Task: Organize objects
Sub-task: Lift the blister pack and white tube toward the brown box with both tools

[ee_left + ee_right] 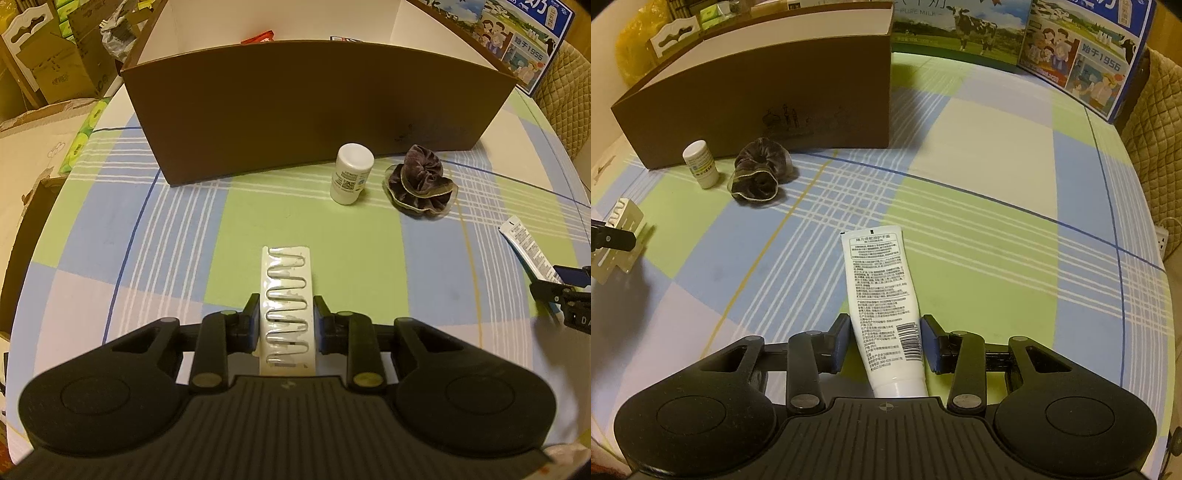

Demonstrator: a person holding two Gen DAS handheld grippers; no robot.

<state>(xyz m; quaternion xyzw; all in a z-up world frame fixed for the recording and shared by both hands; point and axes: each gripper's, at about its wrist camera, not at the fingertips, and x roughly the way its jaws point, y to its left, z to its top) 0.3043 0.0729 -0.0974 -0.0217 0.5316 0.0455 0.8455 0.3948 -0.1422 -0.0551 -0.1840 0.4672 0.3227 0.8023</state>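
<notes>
The left hand-held gripper [284, 314] gripped a blister strip [285, 295] and the right hand-held gripper [884, 336] clasped a white tube [882, 295], both short of the brown box [314, 107]. Pick-up looked finished; next, probably carrying each over the box's near wall to drop it in.

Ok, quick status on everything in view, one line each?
left gripper: shut on blister pack
blister pack: held off the table
right gripper: shut on tube
tube: held, cap end toward camera
white bottle: upright, capped
scrunchie: lying beside bottle
brown box: open-topped
</notes>
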